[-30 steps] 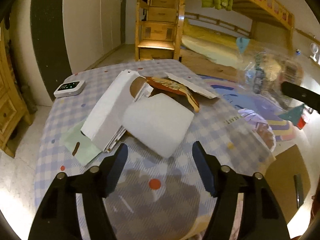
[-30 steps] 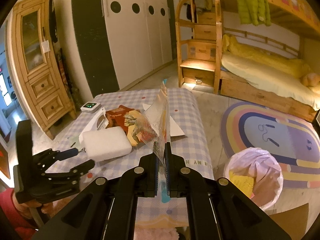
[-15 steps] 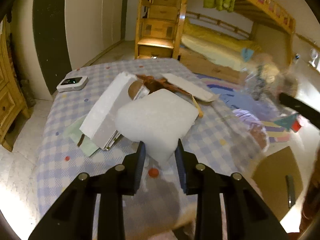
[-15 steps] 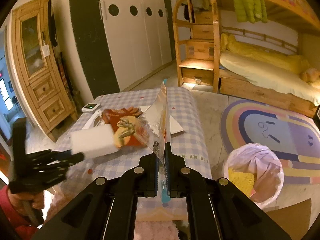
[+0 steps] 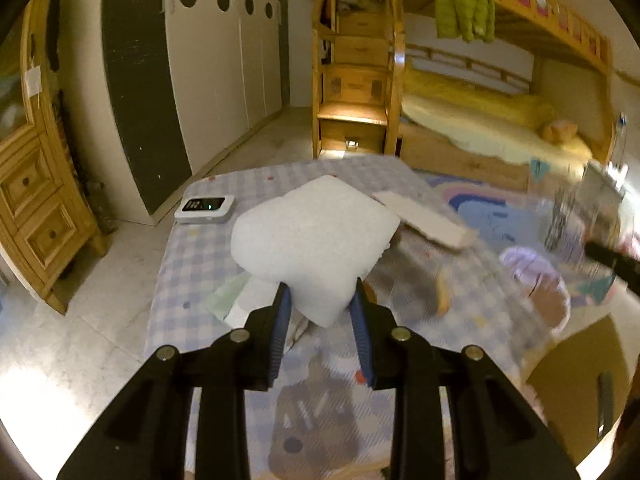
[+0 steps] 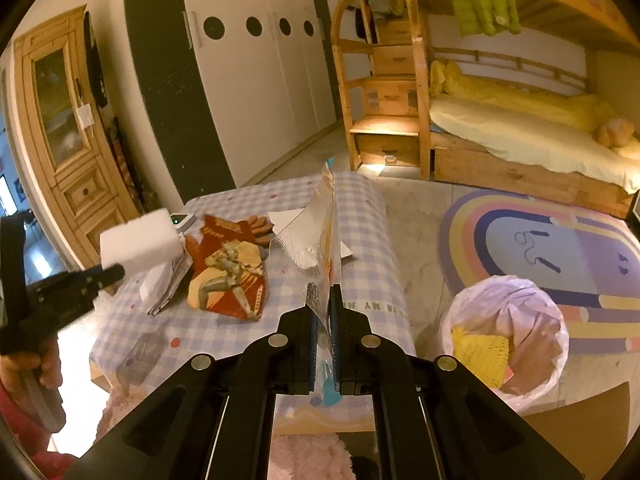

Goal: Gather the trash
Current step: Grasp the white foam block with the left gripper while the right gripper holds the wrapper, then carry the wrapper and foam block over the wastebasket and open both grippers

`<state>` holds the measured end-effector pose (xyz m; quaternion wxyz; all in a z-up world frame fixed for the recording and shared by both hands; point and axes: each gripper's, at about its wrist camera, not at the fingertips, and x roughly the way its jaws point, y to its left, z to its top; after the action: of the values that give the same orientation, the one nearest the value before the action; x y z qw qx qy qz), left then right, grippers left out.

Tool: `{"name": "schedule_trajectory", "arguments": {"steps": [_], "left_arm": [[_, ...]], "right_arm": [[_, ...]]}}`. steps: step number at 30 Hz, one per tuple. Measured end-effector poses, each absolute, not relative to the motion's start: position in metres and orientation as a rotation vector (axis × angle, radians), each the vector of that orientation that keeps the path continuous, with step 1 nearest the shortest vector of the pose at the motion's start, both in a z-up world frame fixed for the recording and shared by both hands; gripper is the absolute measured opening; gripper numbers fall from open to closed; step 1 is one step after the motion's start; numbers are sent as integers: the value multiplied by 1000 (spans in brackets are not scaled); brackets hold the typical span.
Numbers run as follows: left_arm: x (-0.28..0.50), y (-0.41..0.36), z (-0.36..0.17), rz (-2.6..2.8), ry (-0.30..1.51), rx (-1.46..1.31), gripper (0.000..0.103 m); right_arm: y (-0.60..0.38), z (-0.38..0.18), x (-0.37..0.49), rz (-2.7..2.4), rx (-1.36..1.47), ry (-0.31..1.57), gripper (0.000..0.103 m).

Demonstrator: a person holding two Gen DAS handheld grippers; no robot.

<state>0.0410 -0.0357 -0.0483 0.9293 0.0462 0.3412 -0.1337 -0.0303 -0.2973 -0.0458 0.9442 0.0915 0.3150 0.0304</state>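
A bedroom with a bunk bed (image 6: pixel 520 120) surrounds a checked-cloth table (image 6: pixel 360 216) where a red printed wrapper (image 6: pixel 228 276) and a folded white carton (image 6: pixel 164 284) lie as trash, beside a lined waste bin (image 6: pixel 508 332) on the floor. The left gripper (image 5: pixel 320 300) pinches one corner of a white foam block (image 5: pixel 316 236) held clear above the table, and the right gripper (image 6: pixel 326 304) is clamped tight on a clear plastic bag (image 6: pixel 316 240) standing upright. With only a corner gripped, the light foam may twist free on the way to the bin, and the floppy bag could snag its rim.
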Motion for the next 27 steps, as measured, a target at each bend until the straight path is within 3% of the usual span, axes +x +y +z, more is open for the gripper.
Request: {"name": "schedule_trajectory", "arguments": {"steps": [10,18,27], "left_arm": [[33,-71,-10,-440,584,60,28],[33,-175,-45,-647,619,119,29],[49,-262,-85,-770,688,168,30]], "right_arm": [[-315,-37,-37,12,189,606,6],[-360,-44,-52,-128,203,616,6],[-420,-89,-54,-275,271,710,7]]}}
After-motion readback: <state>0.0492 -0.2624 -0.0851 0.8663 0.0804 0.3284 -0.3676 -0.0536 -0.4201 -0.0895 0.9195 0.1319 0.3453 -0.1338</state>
